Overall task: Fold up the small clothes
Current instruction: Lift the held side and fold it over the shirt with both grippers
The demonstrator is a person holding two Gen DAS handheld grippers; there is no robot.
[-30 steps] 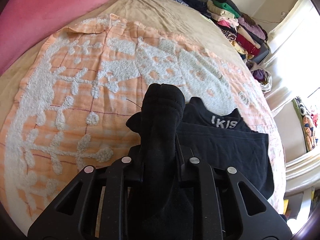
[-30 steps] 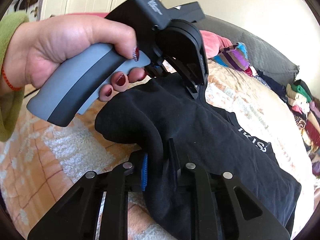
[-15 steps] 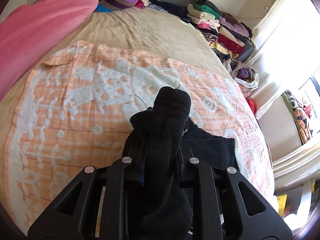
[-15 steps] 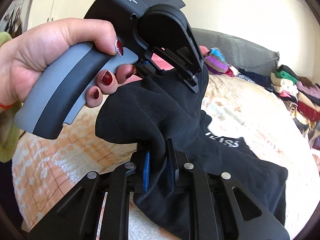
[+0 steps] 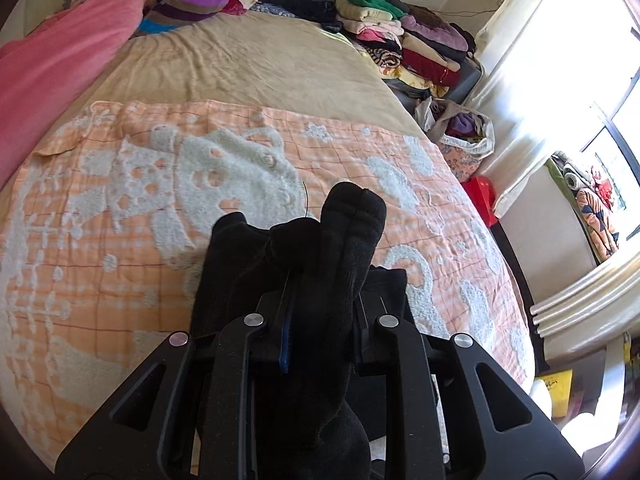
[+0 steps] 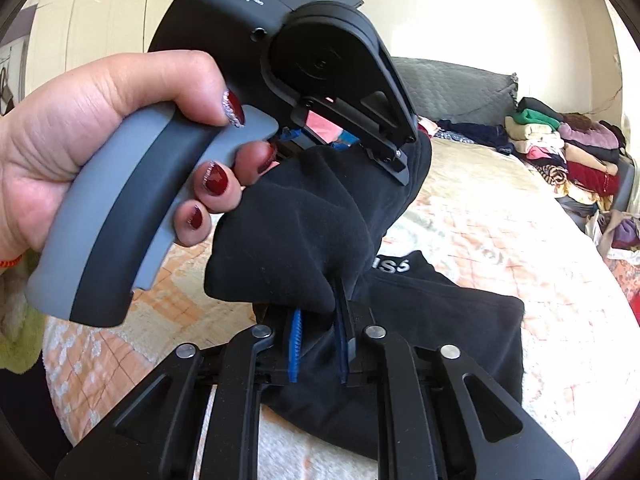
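Gripping one edge of a black garment [image 6: 304, 240], both grippers are held above an orange and white blanket [image 5: 120, 216].

Black fabric is clamped between the closed jaws of the left gripper [image 5: 320, 320] and bunched over its tips. The same cloth is pinched by the right gripper [image 6: 318, 344], whose blue pads [image 6: 295, 344] are seen pressed into it. The lower part of the garment is left lying on the blanket. The left gripper's grey handle is grasped by the left hand [image 6: 80, 152].

Bright daylight, blown-out window [image 5: 624, 120] glare (right side), fisheye-bent edges, dark corners
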